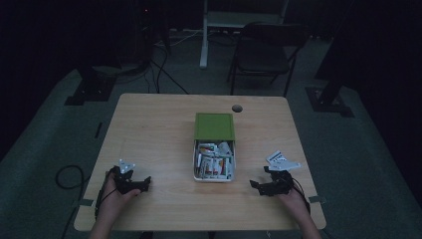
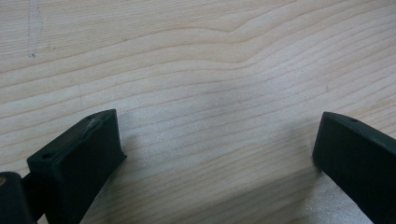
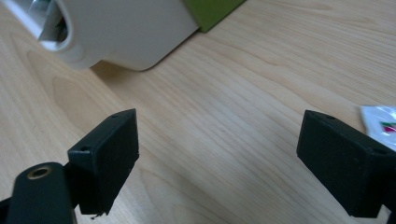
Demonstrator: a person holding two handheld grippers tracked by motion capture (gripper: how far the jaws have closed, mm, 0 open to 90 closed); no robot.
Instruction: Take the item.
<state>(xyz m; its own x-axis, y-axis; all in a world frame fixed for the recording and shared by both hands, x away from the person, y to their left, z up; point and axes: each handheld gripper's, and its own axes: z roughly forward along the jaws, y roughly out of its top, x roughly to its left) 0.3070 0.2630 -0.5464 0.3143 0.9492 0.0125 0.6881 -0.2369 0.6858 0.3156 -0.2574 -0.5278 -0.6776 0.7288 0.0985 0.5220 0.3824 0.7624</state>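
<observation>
Both claws, left [image 1: 147,183] & right [image 1: 253,184], wide, flanking white box [image 1: 195,169] near table edge [image 1: 199,228].

The room is dim from the high view, its far corners nearly black, and only the surface [image 1: 159,129] catches muted light. Both gripper views look far brighter, the wood grain crisp, with soft shadows beneath the slightly blurred tongs.

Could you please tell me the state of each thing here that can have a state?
left gripper: open, holding nothing, above bare wood.
right gripper: open, holding nothing.
white box: open, full of small packets.
green lid: off, lying flat behind the box.
loose packet: on the table, outside the box.
</observation>
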